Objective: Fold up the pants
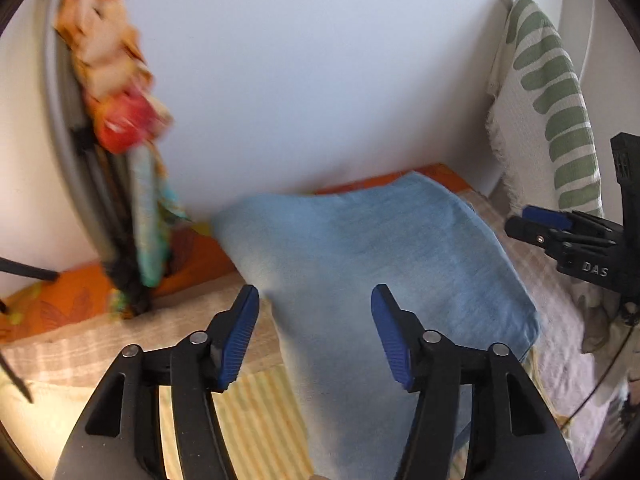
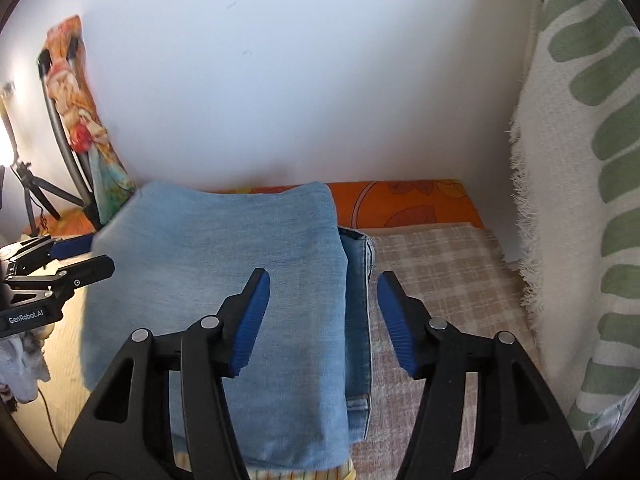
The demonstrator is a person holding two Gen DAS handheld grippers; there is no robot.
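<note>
Light blue denim pants point(image 2: 224, 280) lie folded into a stack on a checked beige cloth point(image 2: 432, 264), centre of the right wrist view. Long axis runs roughly 6 to 12 o'clock in that view, away from the camera toward the white wall point(image 2: 300, 80). Far short edge sits near an orange patterned cloth point(image 2: 400, 204) at 12 o'clock. Top layer is plain and smooth; a lower layer with a stitched seam and hem sticks out along the 3 o'clock side point(image 2: 360, 320). Which end is the waist: cannot tell.

Right gripper point(image 2: 324, 312) hovers over the near right part of the stack, fingers spread wide, nothing between them; left blue pad point(image 2: 250, 328) over the denim, right pad over the checked cloth. Contact with fabric: cannot tell.

Left gripper point(image 1: 314, 332) also spread wide, holding nothing, over the pants point(image 1: 360, 264), which in the left wrist view run from 6 toward 1 o'clock. It shows at 9 o'clock in the right wrist view point(image 2: 60, 264). The right gripper appears at 3 o'clock in the left wrist view point(image 1: 560, 232).

Green-and-cream throw point(image 2: 580, 200) hangs at 3 o'clock. Colourful fabric point(image 1: 116, 92) hangs at 10 o'clock, blurred. Tripod point(image 2: 28, 188) at 9 o'clock.
</note>
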